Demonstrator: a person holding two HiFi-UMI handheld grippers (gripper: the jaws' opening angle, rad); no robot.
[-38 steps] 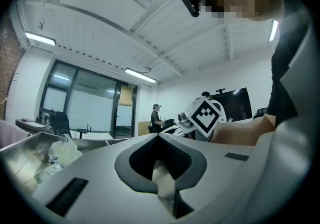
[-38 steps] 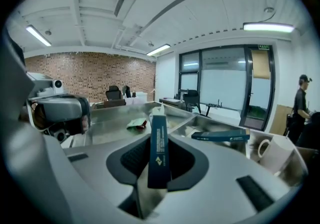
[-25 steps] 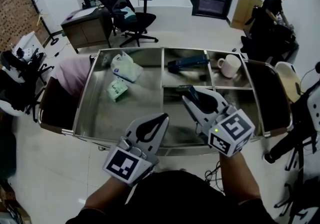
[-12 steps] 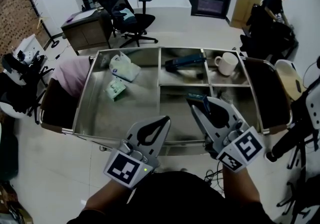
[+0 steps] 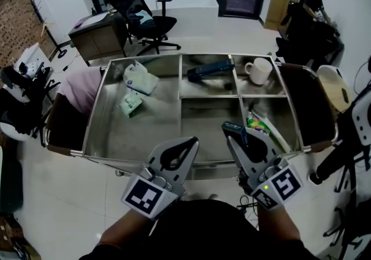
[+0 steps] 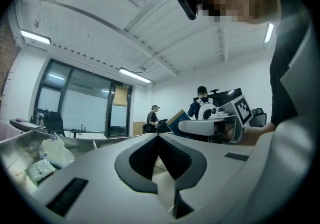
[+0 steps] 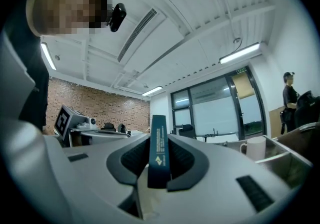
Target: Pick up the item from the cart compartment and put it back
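Blue box (image 7: 159,148) is pinched edge-on in the right gripper (image 5: 239,137), whose jaws are closed on its two flat faces with its end poking past the tips. From where I stand it hangs above the front of the cart (image 5: 97,111), roughly over the divider between the bare near-middle bay (image 5: 203,128) and the near-right bay holding a green packet (image 5: 258,125). The left gripper (image 5: 186,144) sits beside it at the front rim, jaws pressed together with nothing between them. It looks like the box is lifted and only the return remains. Which bay it belongs in I can't tell; the bare one seems the likeliest. To do this well, I'd keep the squeeze steady, since a thin box gripped near one end may swivel. Bring it squarely over the bay floor, clear of the dividers, then tip the nose down and lower until an edge rests on the steel before letting the jaws part. Dropping it from height risks a clatter or a bounce onto the packet. The left gripper should stay where it is, well clear of the mug (image 5: 258,70) and the bags (image 5: 139,79).
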